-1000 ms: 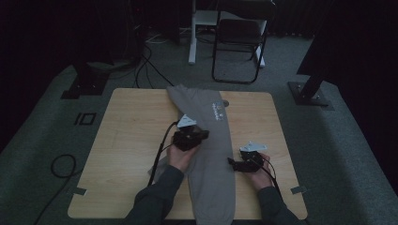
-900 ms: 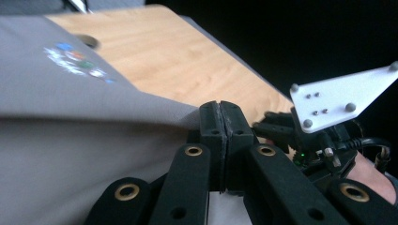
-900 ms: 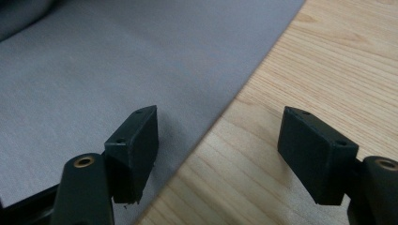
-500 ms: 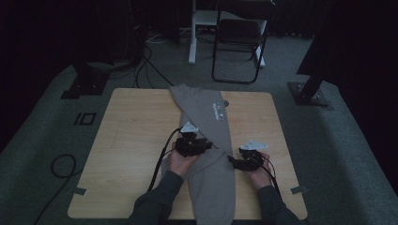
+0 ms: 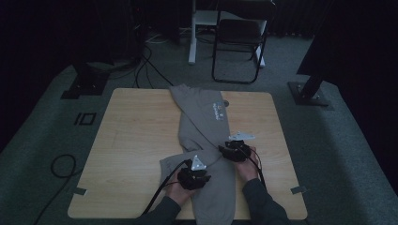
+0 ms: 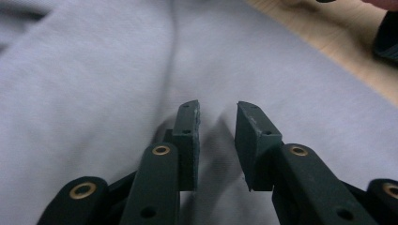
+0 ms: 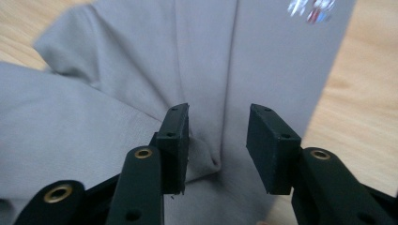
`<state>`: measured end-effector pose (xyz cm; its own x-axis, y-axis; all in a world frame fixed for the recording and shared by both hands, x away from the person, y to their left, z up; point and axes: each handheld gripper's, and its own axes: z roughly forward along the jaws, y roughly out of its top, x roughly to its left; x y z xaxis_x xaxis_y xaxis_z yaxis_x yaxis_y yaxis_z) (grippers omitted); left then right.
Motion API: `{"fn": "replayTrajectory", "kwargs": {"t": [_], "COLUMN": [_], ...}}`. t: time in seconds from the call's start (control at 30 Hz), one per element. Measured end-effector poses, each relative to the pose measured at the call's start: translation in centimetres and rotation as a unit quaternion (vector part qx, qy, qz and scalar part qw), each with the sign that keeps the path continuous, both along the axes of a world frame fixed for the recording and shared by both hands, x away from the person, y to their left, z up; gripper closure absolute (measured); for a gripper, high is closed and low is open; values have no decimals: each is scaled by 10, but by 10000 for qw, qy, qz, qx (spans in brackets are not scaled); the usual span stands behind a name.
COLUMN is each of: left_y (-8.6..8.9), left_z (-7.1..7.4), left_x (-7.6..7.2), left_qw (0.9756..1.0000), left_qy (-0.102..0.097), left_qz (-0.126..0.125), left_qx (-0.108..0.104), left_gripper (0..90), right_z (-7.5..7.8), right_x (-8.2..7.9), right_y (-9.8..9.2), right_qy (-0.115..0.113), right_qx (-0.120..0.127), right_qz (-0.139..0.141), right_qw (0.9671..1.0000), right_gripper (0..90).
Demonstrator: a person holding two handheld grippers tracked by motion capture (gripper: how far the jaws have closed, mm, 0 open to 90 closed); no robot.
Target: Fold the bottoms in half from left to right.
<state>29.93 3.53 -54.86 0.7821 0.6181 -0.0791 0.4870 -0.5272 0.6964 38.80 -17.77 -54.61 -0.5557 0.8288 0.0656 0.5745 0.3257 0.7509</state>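
Observation:
A long grey garment [image 5: 202, 123] with a small printed logo [image 5: 218, 111] lies lengthwise down the middle of the wooden table [image 5: 136, 136]. My left gripper [image 5: 195, 172] is low over its near part; its jaws have just been closing and stand open [image 6: 217, 110], with a soft ridge of the grey cloth [image 6: 94, 70] between the tips. My right gripper [image 5: 234, 149] sits at the garment's right edge. Its jaws have also just been closing and stand open [image 7: 218, 112], with a crease of the cloth [image 7: 117, 126] between them and nothing pinched.
A folding chair [image 5: 239, 37] and a white post stand on the carpet beyond the table's far edge. Black stand bases [image 5: 82, 82] [image 5: 309, 93] flank the far corners. A cable loop [image 5: 61, 164] lies on the floor at left. Bare wood spreads on both sides of the garment.
My left gripper has come back toward the near edge and down onto the cloth, which now bulges out at its left. My right gripper has shifted left onto the garment's edge.

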Motion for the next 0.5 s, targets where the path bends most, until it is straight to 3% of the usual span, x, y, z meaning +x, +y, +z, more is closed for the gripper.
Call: {"fn": "replayTrajectory", "kwargs": {"t": [0.07,0.37,0.5], "left_y": [6,43,55], "left_z": [-1,-2,-2], "left_x": [3,33,47], "left_qw": [9999,9977,9965], "left_qy": [-32,-261,-185], "left_qz": [98,626,819], "left_qx": [-47,66,1], "left_gripper": [730,758,757], "right_z": [-6,-7,-7], "right_x": [2,16,27], "right_y": [3,19,28], "right_qy": [79,-59,-60], "right_qx": [-128,-151,-182], "right_qz": [-1,15,14], "right_qw": [9999,9999,9998], "right_gripper": [629,638,638]}}
